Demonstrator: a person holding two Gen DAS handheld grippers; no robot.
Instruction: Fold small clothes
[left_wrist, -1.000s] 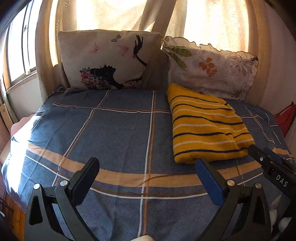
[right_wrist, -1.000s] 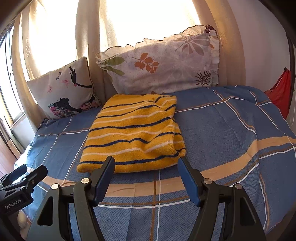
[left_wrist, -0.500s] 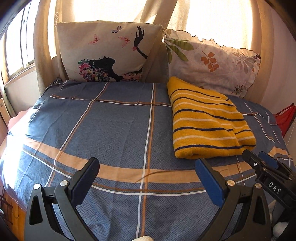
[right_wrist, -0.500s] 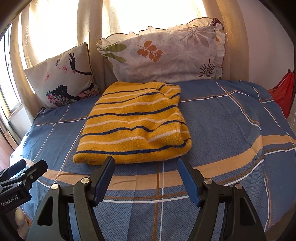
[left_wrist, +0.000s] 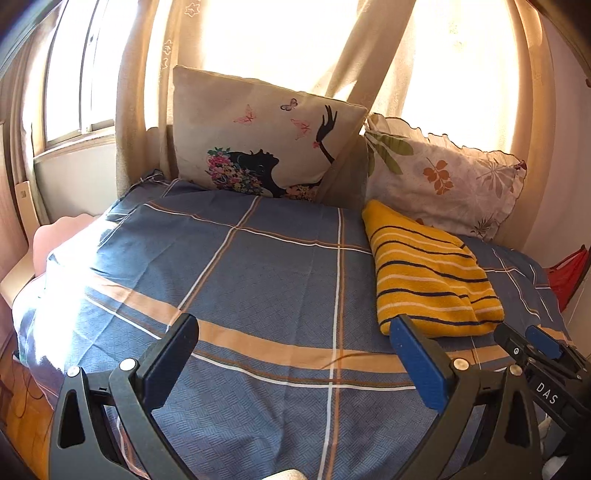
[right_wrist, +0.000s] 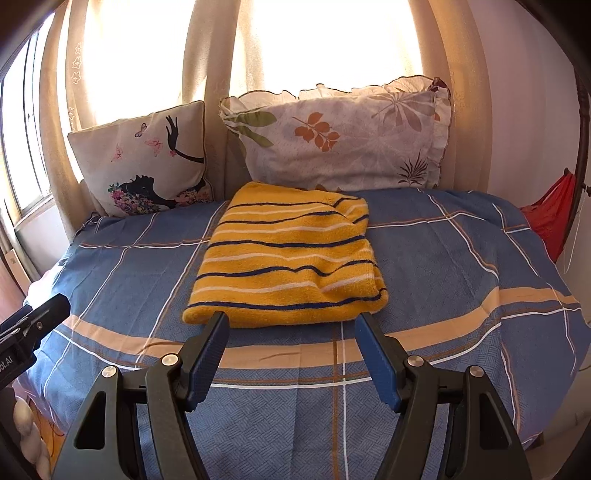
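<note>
A yellow garment with dark blue and white stripes (right_wrist: 288, 254) lies folded flat on the blue checked bedspread (right_wrist: 443, 258). In the left wrist view it lies at the right (left_wrist: 428, 273). My right gripper (right_wrist: 291, 325) is open and empty, its fingertips just short of the garment's near edge, above the bedspread. My left gripper (left_wrist: 295, 332) is open and empty over the bedspread (left_wrist: 258, 280), to the left of the garment. The right gripper's tip shows at the right of the left wrist view (left_wrist: 532, 343).
Two pillows lean against the curtains at the bed's head: one with a black silhouette print (left_wrist: 266, 140) and one with leaf prints (right_wrist: 340, 136). A red bag (right_wrist: 550, 218) hangs at the right. The bed's left edge drops to a wooden floor (left_wrist: 22, 410).
Both grippers have stayed open. The left wrist view has swung left and tilted up. The right gripper has moved closer to the garment's near edge.
</note>
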